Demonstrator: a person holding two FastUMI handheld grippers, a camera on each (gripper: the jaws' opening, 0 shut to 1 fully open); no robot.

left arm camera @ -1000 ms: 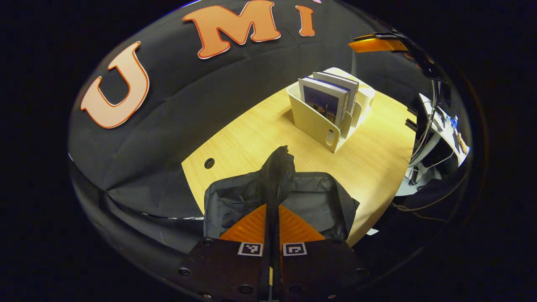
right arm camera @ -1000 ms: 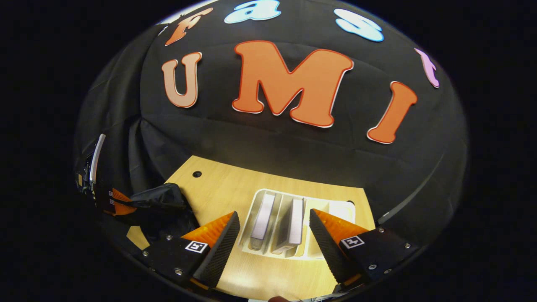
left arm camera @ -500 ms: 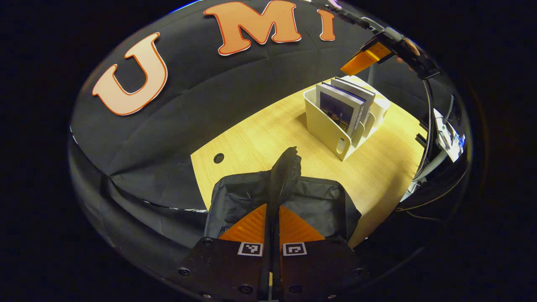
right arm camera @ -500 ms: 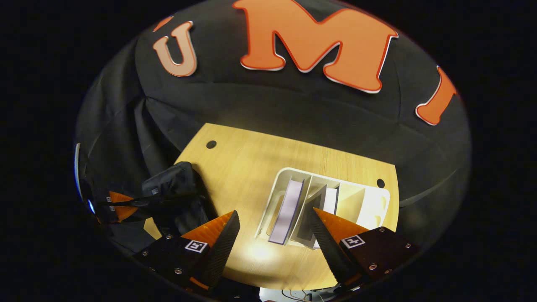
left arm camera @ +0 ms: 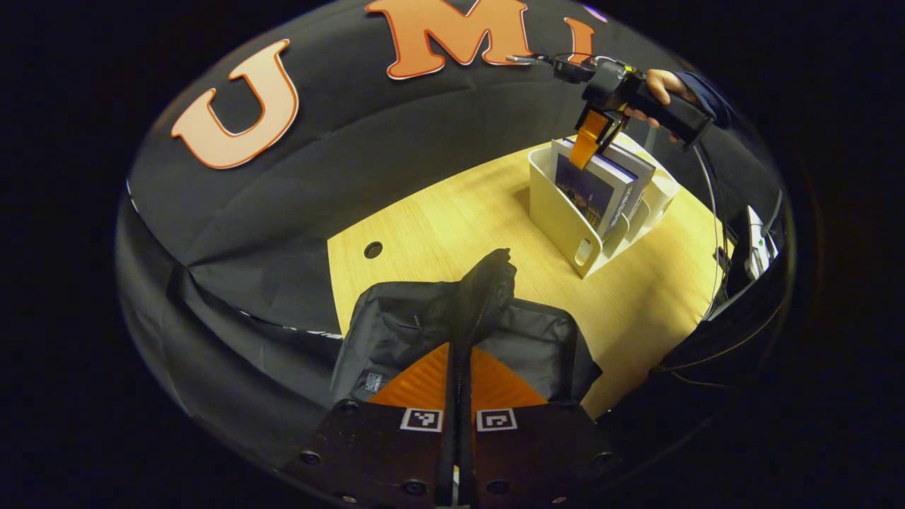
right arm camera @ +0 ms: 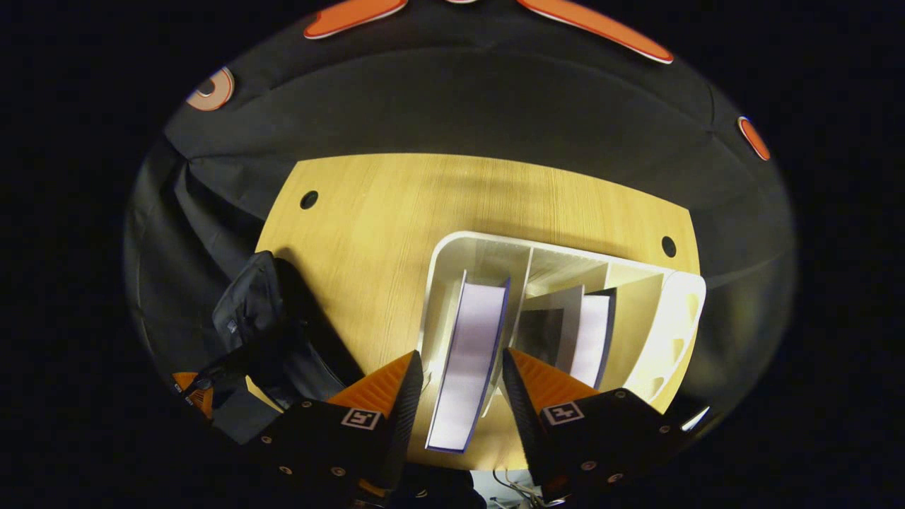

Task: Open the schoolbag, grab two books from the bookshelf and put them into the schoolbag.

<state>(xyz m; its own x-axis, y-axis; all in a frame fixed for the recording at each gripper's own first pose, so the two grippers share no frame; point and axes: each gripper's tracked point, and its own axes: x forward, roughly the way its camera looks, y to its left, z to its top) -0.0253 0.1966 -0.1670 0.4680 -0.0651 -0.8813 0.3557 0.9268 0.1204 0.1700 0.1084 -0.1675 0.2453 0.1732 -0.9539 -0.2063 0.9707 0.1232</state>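
The black schoolbag lies at the table's near edge, and my left gripper is shut on its raised zipper edge, holding it up. A white bookshelf stands further back with two upright books. In the right gripper view I look straight down into the bookshelf. My right gripper is open, its fingers on either side of the blue-edged book in the left slot. A second book leans in the middle slot. The schoolbag is at the lower left.
The wooden table has cable holes near its back edge. A hand holds the right gripper above the shelf. Cables and equipment sit beyond the table's right edge. The shelf's right slot holds nothing.
My right gripper has come down over the bookshelf and narrowed its fingers around the blue-edged book. The left gripper stays shut on the bag's zipper edge, shifted only slightly.
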